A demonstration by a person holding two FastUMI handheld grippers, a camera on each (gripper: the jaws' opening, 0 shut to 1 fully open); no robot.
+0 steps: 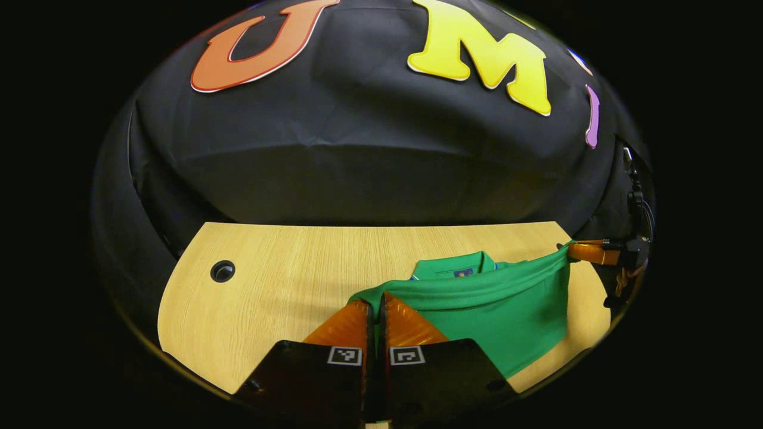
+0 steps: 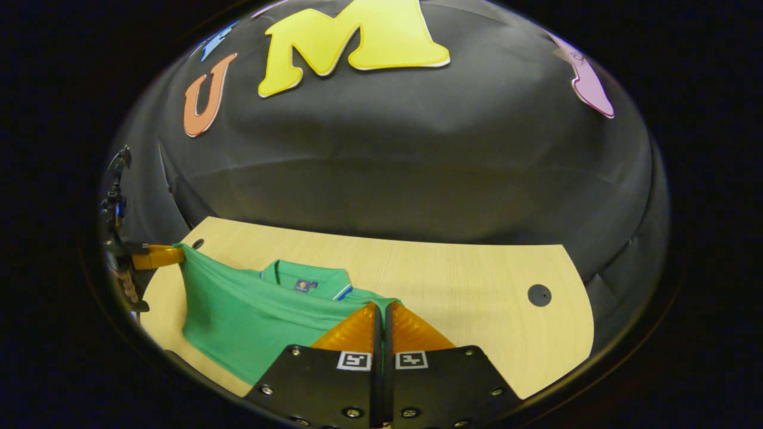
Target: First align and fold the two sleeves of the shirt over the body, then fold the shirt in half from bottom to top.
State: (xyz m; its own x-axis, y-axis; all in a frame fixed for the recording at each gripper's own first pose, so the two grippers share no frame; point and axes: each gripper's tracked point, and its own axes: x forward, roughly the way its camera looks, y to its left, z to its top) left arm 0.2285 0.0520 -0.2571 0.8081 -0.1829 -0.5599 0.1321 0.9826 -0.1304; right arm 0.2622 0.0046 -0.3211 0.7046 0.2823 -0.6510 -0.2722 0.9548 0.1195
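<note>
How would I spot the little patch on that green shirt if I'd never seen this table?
Start at the wooden table and find the green shirt lifted by both grippers. Follow it to the collar on the far edge. Just inside the collar sits the small dark patch, the one dark spot on the green cloth.

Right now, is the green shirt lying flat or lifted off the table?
Partly lifted: the left gripper and right gripper each pinch a corner, stretching the shirt between them.

Light wood-grain table [image 1: 286, 280], rounded corners; black cloth wall [image 1: 369, 155] right behind it, creased and sagging. One round dark cable hole [image 1: 222, 271] near the table's far-left corner; another hole [image 2: 539, 295] toward its right end.
</note>
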